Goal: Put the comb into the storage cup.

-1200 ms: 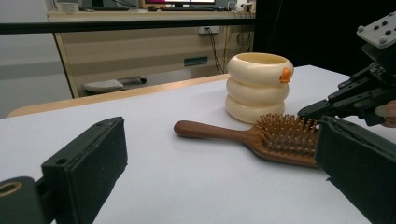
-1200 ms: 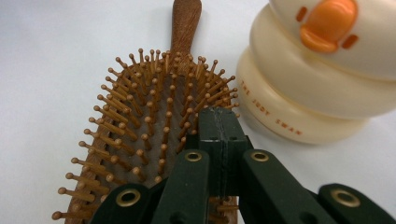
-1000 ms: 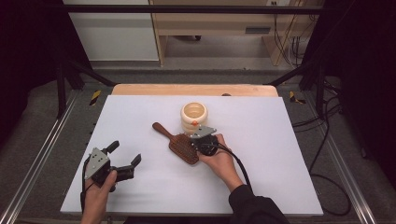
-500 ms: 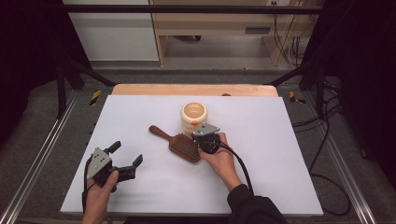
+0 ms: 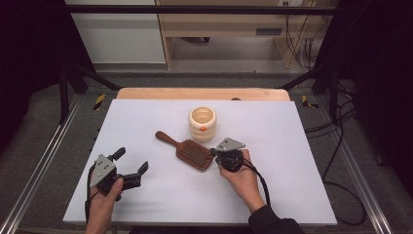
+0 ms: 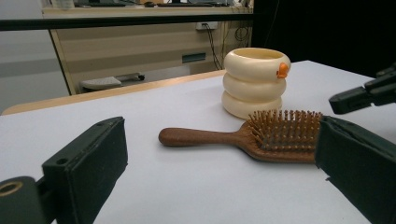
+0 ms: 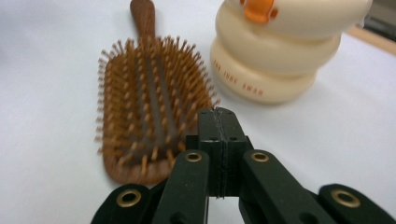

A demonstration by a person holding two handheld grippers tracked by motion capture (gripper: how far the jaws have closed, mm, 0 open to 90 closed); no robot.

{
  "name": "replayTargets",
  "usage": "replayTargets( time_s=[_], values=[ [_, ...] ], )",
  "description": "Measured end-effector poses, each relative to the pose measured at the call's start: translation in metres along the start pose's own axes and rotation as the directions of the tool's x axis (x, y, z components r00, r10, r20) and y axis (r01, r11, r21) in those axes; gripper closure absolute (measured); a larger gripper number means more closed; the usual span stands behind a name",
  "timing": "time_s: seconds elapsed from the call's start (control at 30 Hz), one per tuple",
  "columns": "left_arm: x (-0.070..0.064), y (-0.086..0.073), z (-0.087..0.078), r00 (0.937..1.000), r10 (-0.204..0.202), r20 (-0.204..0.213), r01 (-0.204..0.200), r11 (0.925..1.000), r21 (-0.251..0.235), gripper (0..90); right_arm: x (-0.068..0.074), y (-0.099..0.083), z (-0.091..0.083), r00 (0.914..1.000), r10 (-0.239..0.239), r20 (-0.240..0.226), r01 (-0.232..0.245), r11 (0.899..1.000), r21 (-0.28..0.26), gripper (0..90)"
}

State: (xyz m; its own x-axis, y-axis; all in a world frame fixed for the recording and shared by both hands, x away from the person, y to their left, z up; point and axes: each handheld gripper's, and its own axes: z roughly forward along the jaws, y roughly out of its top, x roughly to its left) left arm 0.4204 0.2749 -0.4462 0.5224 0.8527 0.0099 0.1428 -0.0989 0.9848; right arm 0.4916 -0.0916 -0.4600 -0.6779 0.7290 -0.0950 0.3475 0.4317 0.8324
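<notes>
Currently right tongs (image 5: 214, 152) sitting closed, empty, nudging hairbrush (image 5: 187, 150) mid-counter, just before cup (image 5: 202, 123); left tongs (image 5: 130, 163) idling wide. Advising pushing low, at the brush head's edge.

left hand-held gripper (image 5: 130, 165) jaws spread wide, right hand-held gripper (image 5: 213, 152) jaws pressed together

Grey floor (image 5: 44, 141) — pale wooden cabinet (image 5: 229, 29)
</notes>
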Motion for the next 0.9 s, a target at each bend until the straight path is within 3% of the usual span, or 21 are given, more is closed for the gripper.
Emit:
replayTargets(
  time_s=[0.27,0.57,0.9],
  values=[
    [0.001,0.000,-0.002,1.0000,-0.006,-0.006,0.006,1.0000,-0.006,2.9,0.011,-0.009,-0.013,0.9994,0.016,-0.031,-0.016,1.000,0.013,90.0],
    [0.002,0.000,-0.002,0.9999,-0.007,-0.008,0.007,1.0000,-0.004,2.9,0.025,-0.014,-0.004,0.9980,0.013,-0.062,-0.010,0.999,0.043,90.0],
    [0.002,0.000,-0.001,0.9999,-0.006,-0.008,0.006,1.0000,-0.002,2.9,0.013,-0.012,0.002,0.9994,0.023,-0.028,-0.021,0.998,0.064,90.0]
  ],
)
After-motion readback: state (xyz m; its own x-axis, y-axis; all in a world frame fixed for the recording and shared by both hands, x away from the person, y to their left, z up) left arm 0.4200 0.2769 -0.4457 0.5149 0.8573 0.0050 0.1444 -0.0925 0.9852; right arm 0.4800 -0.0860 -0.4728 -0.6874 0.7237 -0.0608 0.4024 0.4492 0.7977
